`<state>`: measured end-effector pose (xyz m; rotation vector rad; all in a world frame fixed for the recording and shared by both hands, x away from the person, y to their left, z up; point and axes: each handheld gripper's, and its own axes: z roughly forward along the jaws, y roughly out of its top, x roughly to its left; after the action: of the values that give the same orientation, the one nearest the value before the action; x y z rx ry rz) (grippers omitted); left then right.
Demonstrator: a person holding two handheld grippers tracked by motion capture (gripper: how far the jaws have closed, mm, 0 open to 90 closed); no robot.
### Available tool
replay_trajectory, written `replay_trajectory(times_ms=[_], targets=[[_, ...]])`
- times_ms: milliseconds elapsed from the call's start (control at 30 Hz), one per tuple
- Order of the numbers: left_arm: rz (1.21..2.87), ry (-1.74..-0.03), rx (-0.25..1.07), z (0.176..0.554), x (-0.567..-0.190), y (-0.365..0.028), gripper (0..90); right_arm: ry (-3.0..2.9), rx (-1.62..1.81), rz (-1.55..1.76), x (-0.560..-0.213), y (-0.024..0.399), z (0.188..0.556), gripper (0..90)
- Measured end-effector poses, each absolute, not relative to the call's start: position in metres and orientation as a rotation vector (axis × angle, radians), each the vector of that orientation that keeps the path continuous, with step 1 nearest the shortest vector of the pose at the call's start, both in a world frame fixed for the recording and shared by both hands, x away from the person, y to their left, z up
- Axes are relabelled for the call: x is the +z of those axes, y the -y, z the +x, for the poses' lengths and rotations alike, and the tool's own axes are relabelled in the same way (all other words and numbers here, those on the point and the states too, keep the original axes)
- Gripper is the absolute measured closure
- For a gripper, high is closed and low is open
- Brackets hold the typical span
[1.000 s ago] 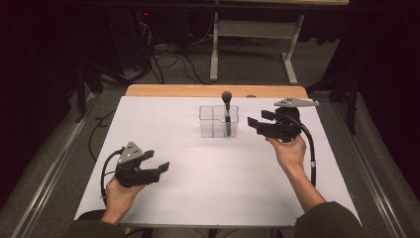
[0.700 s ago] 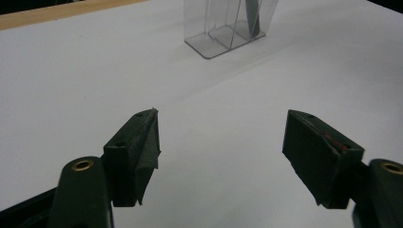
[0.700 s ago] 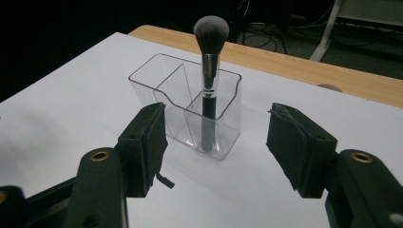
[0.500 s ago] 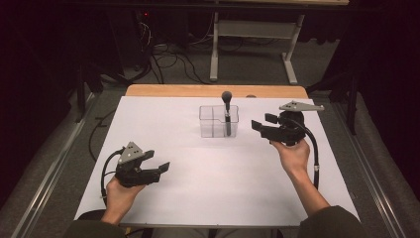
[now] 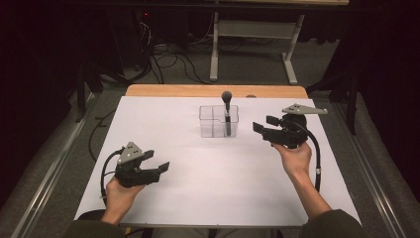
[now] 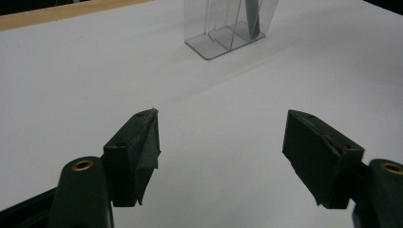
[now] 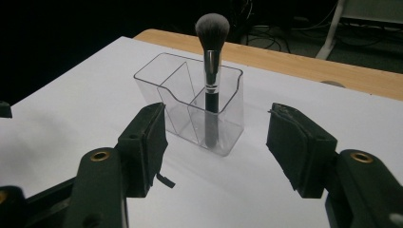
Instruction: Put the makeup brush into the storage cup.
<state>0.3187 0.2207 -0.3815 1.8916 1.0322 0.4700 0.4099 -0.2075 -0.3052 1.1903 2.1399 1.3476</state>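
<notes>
Clear plastic, the small rectangular organiser box [image 5: 218, 120] stands upright at the upper middle of the high view on the white table sheet [image 5: 198, 173]; thin inner walls split it into compartments. One compartment (the right-hand one in the high view) holds a makeup brush [image 7: 211, 71] with a black handle, a silver ferrule and a rounded grey bristle head that rises above the rim.

At the right of the high view, the right gripper [image 5: 265, 127] sits just beside the box, jaws spread and pinching nothing. At the lower left, well apart from the box, the left gripper [image 5: 159, 169] is likewise spread wide and empty.
</notes>
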Motion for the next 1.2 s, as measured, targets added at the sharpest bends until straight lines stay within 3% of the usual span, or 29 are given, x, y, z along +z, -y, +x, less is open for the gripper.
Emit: replay_trajectory(times_ms=[1200], targets=[[1.891, -1.035, 0.467, 0.320, -0.382, -0.221, 28.4, -2.147, 1.376, 1.197, -0.326, 0.220, 0.393, 40.5]])
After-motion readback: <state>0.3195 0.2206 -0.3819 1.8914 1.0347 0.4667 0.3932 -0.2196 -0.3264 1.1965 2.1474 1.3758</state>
